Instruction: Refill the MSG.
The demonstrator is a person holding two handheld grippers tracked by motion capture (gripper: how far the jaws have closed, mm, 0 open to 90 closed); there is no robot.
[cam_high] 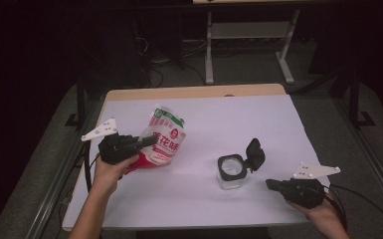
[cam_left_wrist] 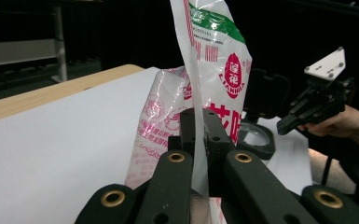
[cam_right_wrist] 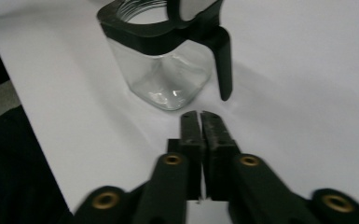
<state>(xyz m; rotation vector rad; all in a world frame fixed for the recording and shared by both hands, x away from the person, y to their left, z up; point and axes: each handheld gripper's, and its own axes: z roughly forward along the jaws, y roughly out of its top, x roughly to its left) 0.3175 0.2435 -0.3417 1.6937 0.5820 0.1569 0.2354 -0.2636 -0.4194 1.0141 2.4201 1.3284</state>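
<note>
Pinching the bag (cam_high: 164,137) at its edge, the left gripper (cam_high: 146,142) holds it tilted above the white sheet (cam_high: 204,199), toward nine o'clock on the table in the high view. In the left gripper view its jaws are pressed together on a thin fold of the plastic, which runs up between them and hides where the bag's lower end goes. The top of the bag is cut off by the frame there.

The right gripper (cam_high: 273,184) sits toward four o'clock in the high view, its jaws drawn together with nothing between them. The right gripper view confirms this: the two black jaws meet, apart from the jar (cam_right_wrist: 161,70) just ahead of them at twelve o'clock.

That jar (cam_high: 230,172) stands upright near the middle of the sheet, clear glass with a black rim and a black hinged lid (cam_high: 254,153) flipped open toward two o'clock. In the right gripper view the rim and lid are cut off at the top and the whole picture is soft. Whether anything lies inside the jar is hard to make out.

Writing reads best in the left gripper view: a green band at the top of the bag, a red oval logo with "LIANHUA" under it, and large red Chinese characters partly hidden by the jaws. In the high view those characters are blurred. The left gripper view also shows the right gripper (cam_left_wrist: 307,112) and its hand (cam_left_wrist: 342,123) at three o'clock.
</note>
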